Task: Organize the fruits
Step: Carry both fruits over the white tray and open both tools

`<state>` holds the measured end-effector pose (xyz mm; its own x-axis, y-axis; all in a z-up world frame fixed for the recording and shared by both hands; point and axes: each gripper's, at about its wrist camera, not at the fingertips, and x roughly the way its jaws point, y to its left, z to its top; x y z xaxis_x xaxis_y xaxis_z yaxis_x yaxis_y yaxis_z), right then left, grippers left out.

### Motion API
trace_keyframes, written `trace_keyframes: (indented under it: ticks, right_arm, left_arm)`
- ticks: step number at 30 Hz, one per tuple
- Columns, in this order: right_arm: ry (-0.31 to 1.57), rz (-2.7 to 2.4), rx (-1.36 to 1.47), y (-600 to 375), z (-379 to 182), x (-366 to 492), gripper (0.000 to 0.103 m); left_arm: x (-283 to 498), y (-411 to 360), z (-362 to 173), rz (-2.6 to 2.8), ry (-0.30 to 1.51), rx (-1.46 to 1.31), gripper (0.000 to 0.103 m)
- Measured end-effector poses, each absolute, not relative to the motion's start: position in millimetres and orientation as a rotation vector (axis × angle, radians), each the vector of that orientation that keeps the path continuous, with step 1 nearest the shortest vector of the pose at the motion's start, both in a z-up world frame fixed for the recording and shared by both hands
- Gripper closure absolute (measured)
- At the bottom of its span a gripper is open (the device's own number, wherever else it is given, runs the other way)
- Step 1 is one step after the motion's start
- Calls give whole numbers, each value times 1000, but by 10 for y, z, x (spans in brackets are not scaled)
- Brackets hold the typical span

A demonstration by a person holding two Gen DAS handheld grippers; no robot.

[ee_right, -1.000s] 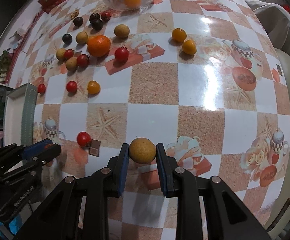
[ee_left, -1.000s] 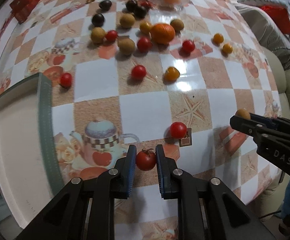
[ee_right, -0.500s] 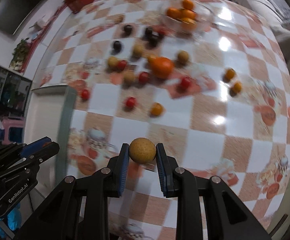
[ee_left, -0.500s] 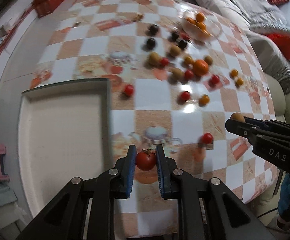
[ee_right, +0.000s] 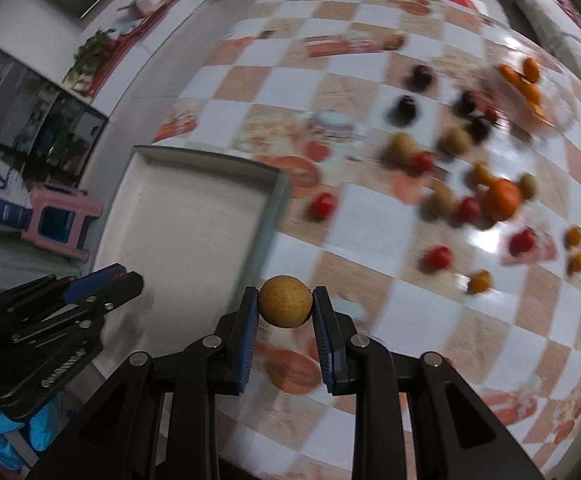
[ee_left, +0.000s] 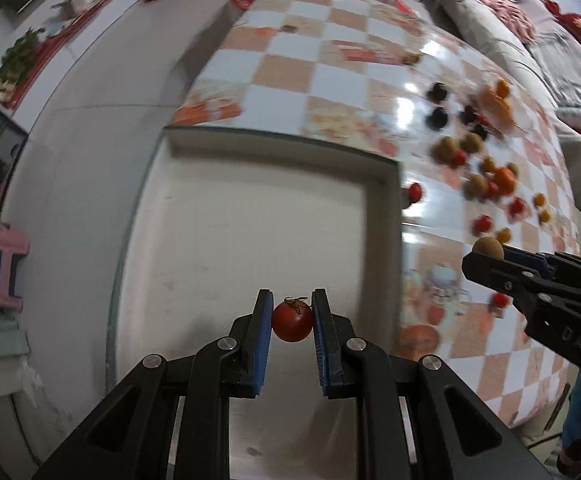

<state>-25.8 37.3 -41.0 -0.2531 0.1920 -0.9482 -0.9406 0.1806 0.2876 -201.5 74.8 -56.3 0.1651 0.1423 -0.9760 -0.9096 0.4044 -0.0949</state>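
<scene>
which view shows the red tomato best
The left wrist view: the red tomato sits sharp and central, clamped between the left gripper's jaws, stem visible. In the right wrist view that gripper appears from the side and the tomato is hidden.

We are seeing the loose fruits on the checkered table only as motion-smeared blobs, so we are not telling their kinds apart, and the glass bowl at the far side is dissolving into orange streaks. The near edge of the white tray is disappearing behind the left gripper, whose far side in the right wrist view is blocking its tomato. Clutter beyond the table is blurring past reading.
</scene>
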Motion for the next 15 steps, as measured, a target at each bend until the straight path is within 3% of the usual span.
trace_keyframes:
  ticks: [15]
  right_arm:
    - [1374,1373,-1025,863,-1003,-1151,74]
  left_arm:
    - [-2321,908,-1102,974,1249,-854,82]
